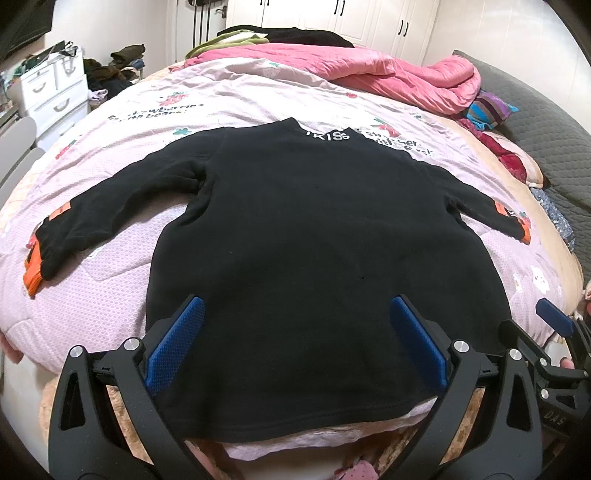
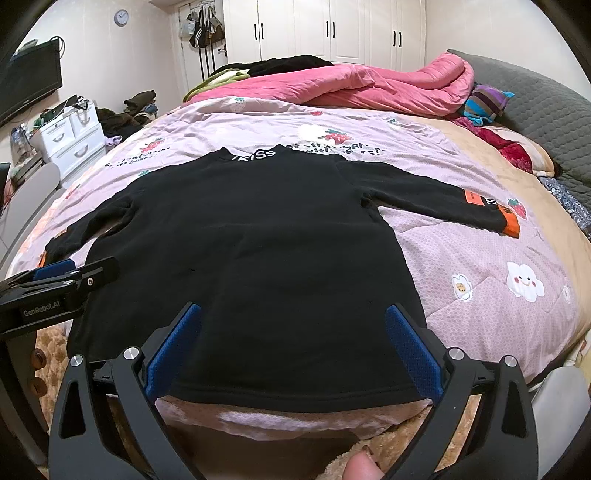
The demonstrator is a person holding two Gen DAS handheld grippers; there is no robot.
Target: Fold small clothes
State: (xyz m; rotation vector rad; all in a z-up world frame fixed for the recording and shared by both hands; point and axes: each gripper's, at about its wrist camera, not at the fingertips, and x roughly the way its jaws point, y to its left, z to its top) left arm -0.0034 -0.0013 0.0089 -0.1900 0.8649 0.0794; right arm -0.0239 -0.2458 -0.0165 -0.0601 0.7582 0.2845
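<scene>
1. Filling both views is your bed, with a pink quilt [image 1: 236,99] printed with strawberries and lettering spread over it.
2. Lying flat on that quilt is your black sweater [image 1: 314,240], hem toward you, collar lettering at the far end, both sleeves spread out left and right with orange cuffs.
3. A rumpled pink duvet [image 1: 388,70] is heaped at the far right of the bed, with dark and olive clothes piled behind it.
4. White wardrobe doors [image 2: 332,33] line the far wall.
5. Your right wrist view alone shows a dark television [image 2: 29,81] on the left wall, bags hanging by the door, and a round wall clock [image 2: 120,16].
6. A white drawer unit [image 2: 72,140] stands at the far left, all drawers closed; what they hold cannot be told, and small clutter sits on top.
7. Your left gripper [image 1: 297,310] has its blue pads spread wide, hovering over the sweater's near hem, pinching nothing.
8. Your right gripper [image 2: 293,314] is likewise spread wide over the hem, holding nothing.
9. The left view catches the right gripper at its right edge; the right view catches the left gripper at its left edge.
10. Only the right view shows your fingertip [image 2: 362,467] at the near bottom edge.
</scene>
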